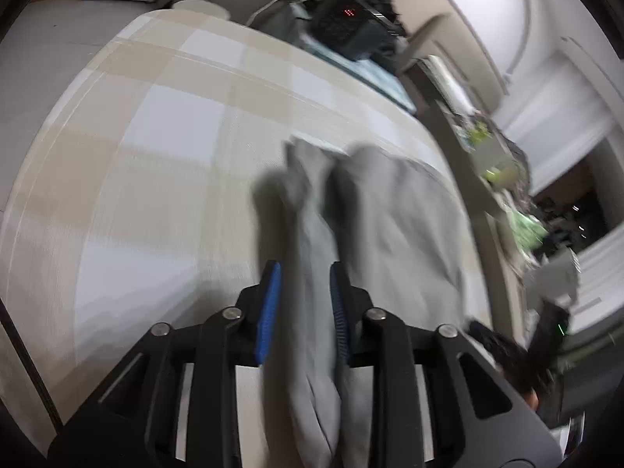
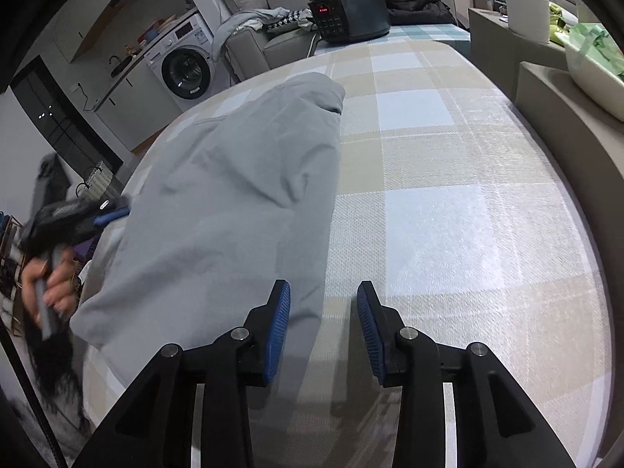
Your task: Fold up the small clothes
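The left claw [image 1: 304, 304] grasps a bunched fold of the grey garment [image 2: 234, 202], apparently lifting it to fold. The right claw [image 2: 323, 327] hangs released at the garment's 3 o'clock edge, over the checked surface [image 2: 448, 195].

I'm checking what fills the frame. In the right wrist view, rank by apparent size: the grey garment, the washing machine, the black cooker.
1. grey garment, nearest, so it looks largest.
2. washing machine.
3. black cooker, close to the machine in apparent size, so that order is unsure.
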A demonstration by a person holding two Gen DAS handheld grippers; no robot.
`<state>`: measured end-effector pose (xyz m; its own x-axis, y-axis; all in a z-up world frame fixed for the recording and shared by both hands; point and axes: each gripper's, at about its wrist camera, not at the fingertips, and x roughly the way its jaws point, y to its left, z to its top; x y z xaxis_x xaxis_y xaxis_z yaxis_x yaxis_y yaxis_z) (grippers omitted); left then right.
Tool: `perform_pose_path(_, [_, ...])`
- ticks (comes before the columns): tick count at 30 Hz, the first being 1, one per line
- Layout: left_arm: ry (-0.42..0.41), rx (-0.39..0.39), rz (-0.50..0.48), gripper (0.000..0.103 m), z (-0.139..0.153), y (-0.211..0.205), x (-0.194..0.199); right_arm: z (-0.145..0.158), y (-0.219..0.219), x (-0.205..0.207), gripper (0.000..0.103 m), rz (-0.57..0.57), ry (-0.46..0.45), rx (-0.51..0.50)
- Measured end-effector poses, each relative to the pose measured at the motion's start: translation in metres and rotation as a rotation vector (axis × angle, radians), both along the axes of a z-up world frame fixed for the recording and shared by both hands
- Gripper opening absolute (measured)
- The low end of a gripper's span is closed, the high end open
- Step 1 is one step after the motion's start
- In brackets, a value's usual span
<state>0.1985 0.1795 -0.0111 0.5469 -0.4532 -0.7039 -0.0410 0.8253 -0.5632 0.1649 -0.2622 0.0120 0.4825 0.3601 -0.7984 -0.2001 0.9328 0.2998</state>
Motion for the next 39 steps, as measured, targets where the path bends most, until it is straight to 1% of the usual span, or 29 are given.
perform_pose_path(1, [-0.011,-0.008,-0.014,0.031,0.005,-0.004,-0.012,0.0,0.0,-0.003,0.037,-0.002,0.002,0.008])
perform_pose_path(3, [-0.03,-0.017,-0.063,0.049,0.012,-0.016,-0.035,0.0,0.0,-0.007,0.037,-0.001,0.004,0.023])
perform_pose_path(5, [-0.019,0.003,-0.139,0.055,0.011,-0.033,-0.047,-0.002,0.003,-0.01,0.037,0.006,0.007,0.039])
perform_pose_path(6, [-0.002,0.033,-0.162,0.055,0.007,-0.04,-0.048,-0.003,0.005,-0.011,0.037,0.009,0.008,0.046])
perform_pose_path(7, [0.025,0.055,-0.163,0.055,0.0,-0.044,-0.047,-0.003,0.008,-0.014,0.037,0.013,0.008,0.054])
perform_pose_path(8, [0.067,0.059,-0.162,0.055,-0.01,-0.047,-0.043,-0.003,0.011,-0.015,0.037,0.017,0.006,0.059])
perform_pose_path(10, [0.133,0.033,-0.168,0.054,-0.026,-0.05,-0.039,0.0,0.014,-0.022,0.037,0.026,-0.004,0.071])
perform_pose_path(11, [0.094,0.019,-0.152,0.055,-0.024,-0.048,-0.04,0.001,0.014,-0.025,0.037,0.031,-0.007,0.075])
perform_pose_path(13, [0.111,0.003,-0.145,0.054,-0.027,-0.047,-0.039,0.002,0.014,-0.032,0.037,0.037,-0.014,0.081])
perform_pose_path(14, [0.108,-0.006,-0.117,0.053,-0.028,-0.044,-0.039,0.002,0.013,-0.035,0.037,0.038,-0.013,0.081])
perform_pose_path(15, [0.119,-0.004,-0.095,0.049,-0.029,-0.042,-0.036,0.001,0.012,-0.037,0.037,0.034,-0.01,0.078])
perform_pose_path(16, [0.121,0.003,-0.083,0.047,-0.028,-0.042,-0.036,0.001,0.01,-0.039,0.037,0.027,-0.007,0.073])
perform_pose_path(17, [0.103,0.006,-0.078,0.046,-0.024,-0.042,-0.038,0.0,0.008,-0.04,0.037,0.021,-0.005,0.072])
perform_pose_path(19, [0.057,0.004,-0.096,0.046,-0.014,-0.045,-0.039,0.0,0.004,-0.043,0.037,0.011,-0.006,0.082])
perform_pose_path(21, [0.043,0.01,-0.132,0.046,-0.009,-0.051,-0.038,0.0,0.001,-0.044,0.037,0.008,-0.006,0.09])
perform_pose_path(24, [0.069,0.045,-0.146,0.046,-0.013,-0.06,-0.024,-0.001,0.001,-0.044,0.037,0.005,-0.003,0.091])
perform_pose_path(27, [0.113,0.04,-0.123,0.046,-0.026,-0.058,-0.016,-0.001,0.001,-0.046,0.037,0.013,-0.004,0.095])
perform_pose_path(28, [0.1,0.029,-0.122,0.046,-0.028,-0.058,-0.015,-0.002,0.001,-0.047,0.037,0.016,-0.004,0.093])
perform_pose_path(31, [0.079,0.029,-0.108,0.046,-0.03,-0.06,-0.005,-0.004,0.0,-0.047,0.037,0.012,0.003,0.09])
perform_pose_path(32, [0.074,0.026,-0.106,0.043,-0.031,-0.061,-0.003,-0.005,-0.001,-0.047,0.037,0.007,0.007,0.089])
perform_pose_path(33, [0.074,0.028,-0.108,0.028,-0.033,-0.063,0.0,-0.006,-0.001,-0.046,0.037,0.002,0.01,0.089])
perform_pose_path(34, [0.08,0.031,-0.116,0.019,-0.034,-0.067,0.003,-0.006,-0.001,-0.046,0.037,0.001,0.013,0.09])
perform_pose_path(35, [0.082,0.032,-0.131,0.004,-0.035,-0.07,0.004,-0.006,-0.001,-0.046,0.037,0.002,0.013,0.091])
perform_pose_path(36, [0.071,0.036,-0.144,0.001,-0.032,-0.072,0.004,-0.006,0.0,-0.046,0.037,0.003,0.011,0.092])
perform_pose_path(39, [0.007,0.056,-0.155,0.0,-0.013,-0.072,0.0,-0.005,0.0,-0.045,0.037,0.006,0.01,0.091])
